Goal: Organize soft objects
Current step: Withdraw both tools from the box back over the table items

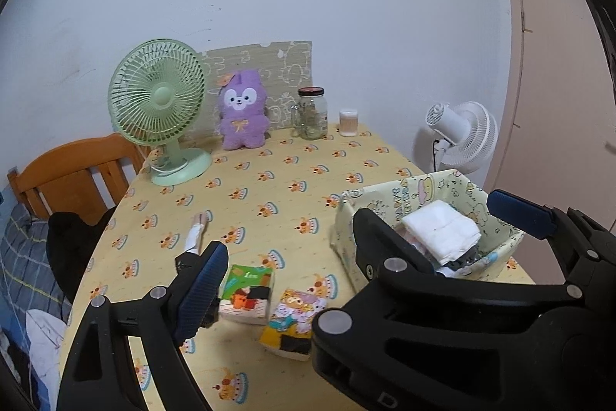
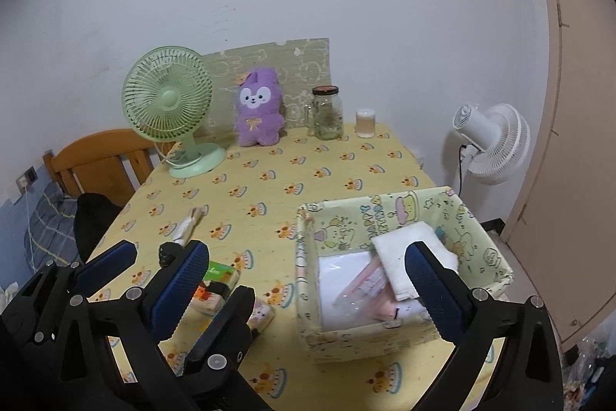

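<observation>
Jaws of both tools stand apart, holding nothing. Seen from the left wrist, the left gripper (image 1: 277,299) spreads across the bottom of the frame, its blue fingers (image 1: 200,291) low at left beside a green tissue pack (image 1: 246,295) and a cartoon tissue pack (image 1: 292,322) lying side by side on the desk (image 1: 250,187). At right sits the fabric basket (image 1: 500,249) with a folded white cloth (image 1: 442,230) on top of its contents. A purple plush (image 1: 242,110) sits upright at upper centre, between a green fan (image 1: 158,95) and a glass jar (image 1: 312,114). From the right wrist, the right gripper (image 2: 335,299) hangs open over the basket's near left wall, the left gripper (image 2: 142,268) sits at lower left, and the clear packet (image 2: 358,291) in the basket seems to hold something pink.
</observation>
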Tool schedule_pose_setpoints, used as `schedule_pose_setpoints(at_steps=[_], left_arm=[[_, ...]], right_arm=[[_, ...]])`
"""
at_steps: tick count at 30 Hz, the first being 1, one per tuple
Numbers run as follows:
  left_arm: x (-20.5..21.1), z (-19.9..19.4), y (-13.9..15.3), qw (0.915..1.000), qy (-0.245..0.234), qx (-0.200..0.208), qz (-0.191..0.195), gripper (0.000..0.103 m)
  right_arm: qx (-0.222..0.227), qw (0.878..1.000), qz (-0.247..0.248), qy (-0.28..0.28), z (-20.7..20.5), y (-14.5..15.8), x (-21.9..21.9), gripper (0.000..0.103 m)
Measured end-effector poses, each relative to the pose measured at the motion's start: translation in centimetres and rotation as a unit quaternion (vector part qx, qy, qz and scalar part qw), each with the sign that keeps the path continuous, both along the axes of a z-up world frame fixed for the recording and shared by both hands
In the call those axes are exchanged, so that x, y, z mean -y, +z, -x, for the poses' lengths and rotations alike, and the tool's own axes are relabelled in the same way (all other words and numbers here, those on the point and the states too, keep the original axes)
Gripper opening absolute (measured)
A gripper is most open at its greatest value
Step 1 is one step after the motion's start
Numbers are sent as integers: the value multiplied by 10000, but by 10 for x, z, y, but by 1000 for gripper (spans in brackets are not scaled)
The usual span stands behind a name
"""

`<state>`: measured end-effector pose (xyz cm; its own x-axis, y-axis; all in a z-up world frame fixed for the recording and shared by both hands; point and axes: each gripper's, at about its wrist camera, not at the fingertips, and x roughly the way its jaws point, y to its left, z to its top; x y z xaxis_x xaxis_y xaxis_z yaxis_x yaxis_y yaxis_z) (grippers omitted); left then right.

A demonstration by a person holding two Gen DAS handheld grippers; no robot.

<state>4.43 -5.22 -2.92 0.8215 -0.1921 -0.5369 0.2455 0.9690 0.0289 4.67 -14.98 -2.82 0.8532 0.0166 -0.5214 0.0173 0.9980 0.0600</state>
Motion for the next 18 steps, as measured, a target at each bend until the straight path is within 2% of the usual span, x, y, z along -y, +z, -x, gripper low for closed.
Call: schedule_pose_setpoints(at_steps=[9,18], left_arm=[[-25,6,-5,9999,116,126,6,91],[-43,8,-29,9997,229,-91,-43,91]], right_arm=[[144,9998,7,128,2,-6,-25,103],[5,9997,-12,259,1,-30,-45,103]])
